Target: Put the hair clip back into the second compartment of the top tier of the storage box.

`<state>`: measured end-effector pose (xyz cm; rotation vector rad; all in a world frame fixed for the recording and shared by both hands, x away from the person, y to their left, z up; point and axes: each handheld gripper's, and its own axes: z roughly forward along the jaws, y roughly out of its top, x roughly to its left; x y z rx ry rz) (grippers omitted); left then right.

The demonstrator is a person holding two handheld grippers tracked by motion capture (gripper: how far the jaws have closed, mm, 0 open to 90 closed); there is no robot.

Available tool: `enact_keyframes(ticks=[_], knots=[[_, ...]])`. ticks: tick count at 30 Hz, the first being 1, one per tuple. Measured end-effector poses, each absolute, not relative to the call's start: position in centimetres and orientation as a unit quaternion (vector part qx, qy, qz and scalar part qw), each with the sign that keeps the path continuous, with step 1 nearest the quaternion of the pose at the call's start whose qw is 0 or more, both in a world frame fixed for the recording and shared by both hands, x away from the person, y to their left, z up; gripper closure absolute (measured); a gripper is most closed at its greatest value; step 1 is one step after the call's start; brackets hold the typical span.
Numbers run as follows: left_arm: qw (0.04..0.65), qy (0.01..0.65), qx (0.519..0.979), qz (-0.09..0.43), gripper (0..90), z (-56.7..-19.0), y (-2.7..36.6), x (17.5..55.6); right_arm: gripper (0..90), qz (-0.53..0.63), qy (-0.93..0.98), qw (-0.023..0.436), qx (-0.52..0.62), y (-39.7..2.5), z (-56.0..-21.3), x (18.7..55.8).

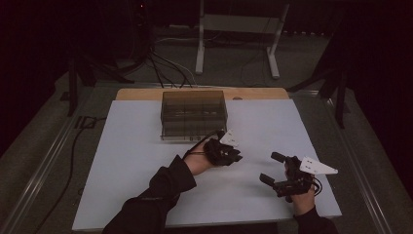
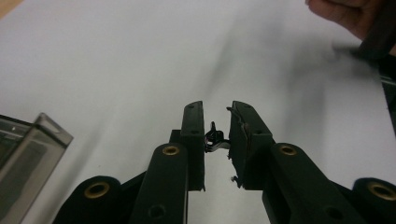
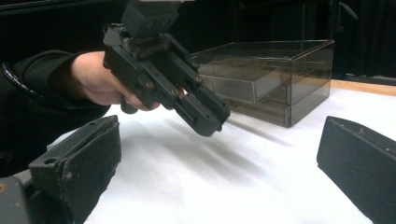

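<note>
Left gripper point(image 1: 237, 157) nearer box point(image 1: 194, 114), jaws pinched on small dark bit point(image 2: 214, 138). Right gripper point(image 1: 273, 168) jaws wide, empty, over desk point(image 1: 131, 161).

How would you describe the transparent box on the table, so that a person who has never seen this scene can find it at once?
Start at the white table that the high view looks down on. Near its far edge, about in the middle, stands a smoke-grey transparent box with compartments inside. It is the one thing standing on the table, just beyond the left gripper, and unlike the two black grippers you can see through its walls.
</note>
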<state>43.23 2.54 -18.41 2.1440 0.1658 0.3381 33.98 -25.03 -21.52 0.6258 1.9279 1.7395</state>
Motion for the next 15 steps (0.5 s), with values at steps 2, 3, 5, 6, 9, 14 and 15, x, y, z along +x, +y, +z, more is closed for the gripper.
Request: enact_keyframes(ticks=[2, 3, 5, 6, 9, 14, 15], knots=[[0.466, 0.07, 0.871, 0.139, 77.3, -18.2, 2.8, 43.2, 0.0, 0.633, 0.702, 0.233, 0.228, -25.0, -21.5, 33.9], [0.465, 0.07, 0.872, 0.14, 77.4, -18.0, 2.9, 43.2, 0.0, 0.633, 0.702, 0.233, 0.228, -25.0, -21.5, 33.9], [0.477, 0.069, 0.865, 0.14, 77.4, -17.5, 3.4, 43.1, 0.0, 0.633, 0.702, 0.234, 0.228, -25.0, -21.5, 34.0], [0.484, 0.073, 0.861, 0.138, 77.3, -17.2, 3.7, 43.2, 0.0, 0.633, 0.702, 0.234, 0.228, -25.0, -21.5, 34.0], [0.484, 0.073, 0.86, 0.148, 77.3, -16.4, 4.2, 43.2, 0.0, 0.633, 0.702, 0.233, 0.229, -25.0, -21.5, 34.0], [0.487, 0.074, 0.857, 0.151, 77.3, -15.5, 5.1, 43.1, 0.0, 0.633, 0.702, 0.233, 0.229, -25.0, -21.5, 34.0], [0.485, 0.075, 0.858, 0.153, 77.4, -15.4, 5.2, 43.0, 0.0, 0.633, 0.702, 0.232, 0.229, -25.0, -21.5, 34.0]])
